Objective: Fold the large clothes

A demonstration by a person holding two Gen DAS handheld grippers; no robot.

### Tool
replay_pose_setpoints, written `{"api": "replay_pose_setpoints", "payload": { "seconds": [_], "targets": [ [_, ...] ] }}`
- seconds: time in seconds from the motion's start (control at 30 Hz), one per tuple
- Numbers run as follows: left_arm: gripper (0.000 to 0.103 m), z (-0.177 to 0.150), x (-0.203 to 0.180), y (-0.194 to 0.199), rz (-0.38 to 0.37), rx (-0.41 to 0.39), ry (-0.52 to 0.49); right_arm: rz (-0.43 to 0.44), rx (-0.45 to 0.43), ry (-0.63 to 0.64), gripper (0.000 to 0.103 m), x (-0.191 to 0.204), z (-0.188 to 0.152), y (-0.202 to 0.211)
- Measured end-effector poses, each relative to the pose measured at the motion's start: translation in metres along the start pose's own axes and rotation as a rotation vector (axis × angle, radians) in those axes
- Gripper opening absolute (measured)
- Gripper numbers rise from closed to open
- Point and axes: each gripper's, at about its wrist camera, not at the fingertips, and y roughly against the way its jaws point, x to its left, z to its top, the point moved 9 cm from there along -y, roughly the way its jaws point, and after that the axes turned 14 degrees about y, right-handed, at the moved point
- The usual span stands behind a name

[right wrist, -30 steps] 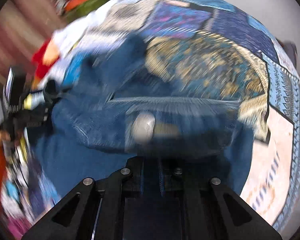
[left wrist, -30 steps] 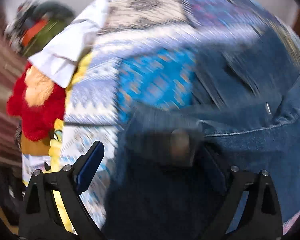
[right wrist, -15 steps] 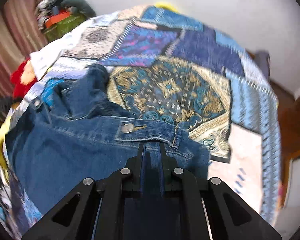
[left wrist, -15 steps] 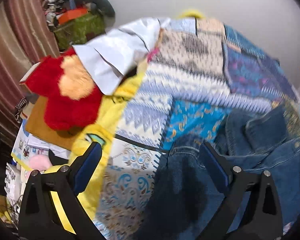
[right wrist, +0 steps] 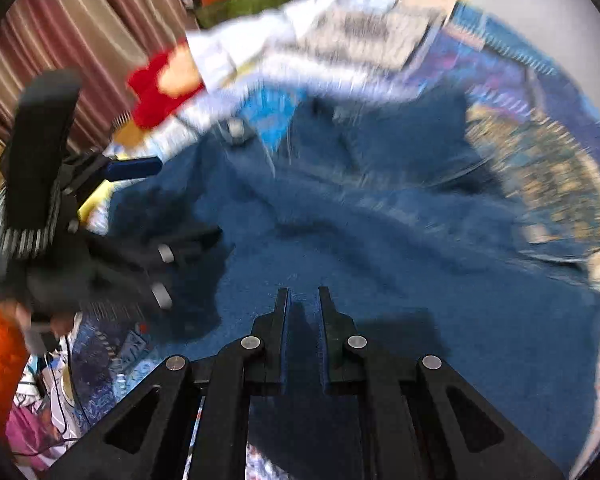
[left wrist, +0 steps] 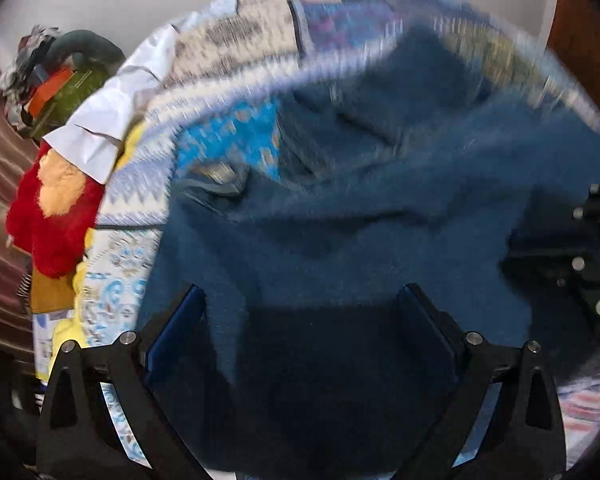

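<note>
A denim jacket point(left wrist: 380, 216) lies spread over a patchwork quilt point(left wrist: 236, 40) on the bed, filling the middle of both views; both frames are smeared by motion, so seams and folds are hard to read. A metal button point(right wrist: 235, 130) shows near the jacket's far left edge in the right wrist view, on a band of denim that lies against a bright blue patch of the quilt.

The left gripper point(left wrist: 300, 312) is spread wide, its two blue-padded fingers point(left wrist: 176, 324) standing well apart over the near part of the jacket, with dark denim between them. Whether the pads touch the cloth cannot be told. In the right wrist view this gripper appears at the left, over the jacket's left edge.

The right gripper point(right wrist: 303, 300) has its jaws almost together, with only a narrow slit between them. It sits low over the jacket's near half, and no cloth is clearly seen in the slit, so whether it pinches denim cannot be told. In the left wrist view its black body shows at the right edge.

Beyond the jacket's left side lie a red plush toy point(left wrist: 56, 216) and a white sheet point(left wrist: 112, 116) on the quilt's edge. A striped curtain point(right wrist: 80, 32) hangs behind them, and a green box point(left wrist: 66, 96) with clutter on it sits by the wall.
</note>
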Motion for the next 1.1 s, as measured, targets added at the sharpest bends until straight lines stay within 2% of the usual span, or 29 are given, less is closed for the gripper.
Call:
{"api": "replay_pose_setpoints", "payload": {
  "seconds": [0.03, 0.07, 0.13, 0.17, 0.23, 0.27, 0.33, 0.37, 0.4, 0.43, 0.47, 0.5, 0.57, 0.67, 0.8, 0.87, 0.93, 0.97, 1.03, 1.1],
  "targets": [
    [0.1, -0.003, 0.002, -0.012, 0.023, 0.025, 0.004, 0.009, 0.013, -0.013, 0.008, -0.004, 0.0, -0.01],
    [0.1, -0.003, 0.004, -0.022, 0.026, 0.051, 0.029, 0.034, -0.016, -0.043, 0.008, -0.011, 0.003, -0.013],
    [0.099, 0.008, 0.012, -0.032, -0.014, 0.075, 0.134, 0.054, -0.015, -0.102, 0.008, -0.024, 0.004, -0.015],
    [0.099, 0.017, 0.017, -0.034, -0.022, 0.07, 0.186, 0.037, -0.016, -0.149, 0.008, -0.037, 0.004, -0.014],
    [0.099, 0.04, 0.029, -0.038, -0.045, 0.053, 0.279, -0.085, -0.029, -0.202, 0.008, -0.064, 0.002, -0.007],
    [0.099, 0.047, 0.033, -0.039, -0.046, 0.039, 0.292, -0.115, -0.048, -0.222, 0.008, -0.077, 0.001, -0.002],
    [0.101, 0.062, 0.043, -0.035, 0.016, -0.036, 0.29, -0.131, -0.08, -0.281, 0.008, -0.09, -0.003, 0.008],
    [0.099, 0.068, 0.052, -0.027, 0.085, -0.098, 0.304, -0.143, -0.098, -0.301, 0.008, -0.094, -0.004, 0.013],
    [0.094, 0.071, 0.067, -0.019, 0.212, -0.147, 0.329, -0.208, -0.108, -0.314, 0.008, -0.101, -0.008, 0.022],
    [0.094, 0.074, 0.078, -0.016, 0.256, -0.166, 0.343, -0.251, -0.114, -0.314, 0.008, -0.105, -0.011, 0.027],
    [0.094, 0.074, 0.083, -0.008, 0.212, -0.187, 0.366, -0.28, -0.122, -0.309, 0.008, -0.106, -0.014, 0.034],
    [0.094, 0.071, 0.084, -0.002, 0.149, -0.186, 0.385, -0.264, -0.13, -0.305, 0.008, -0.104, -0.017, 0.039],
    [0.094, 0.063, 0.081, 0.008, 0.063, -0.161, 0.395, -0.142, -0.137, -0.317, 0.008, -0.088, -0.022, 0.043],
    [0.094, 0.038, 0.061, 0.024, -0.092, -0.097, 0.325, -0.01, -0.16, -0.313, 0.008, -0.059, -0.024, 0.045],
    [0.094, 0.0, 0.024, 0.033, -0.199, -0.018, 0.212, 0.051, -0.138, -0.208, 0.008, -0.012, -0.016, 0.037],
    [0.094, -0.023, 0.006, 0.028, -0.203, 0.013, 0.143, 0.08, -0.096, -0.125, 0.008, 0.017, -0.019, 0.025],
    [0.095, -0.045, 0.002, 0.017, -0.102, 0.006, 0.056, 0.045, -0.039, -0.062, 0.008, 0.029, -0.027, 0.013],
    [0.095, -0.051, 0.001, 0.015, -0.079, -0.008, 0.033, 0.008, -0.028, -0.023, 0.008, 0.031, -0.033, 0.008],
    [0.095, -0.06, 0.001, 0.018, -0.074, -0.037, 0.031, -0.023, -0.045, 0.017, 0.008, 0.03, -0.041, 0.01],
    [0.095, -0.063, 0.007, 0.027, -0.07, -0.051, 0.065, -0.04, -0.055, 0.006, 0.008, 0.022, -0.052, 0.02]
  ]
}}
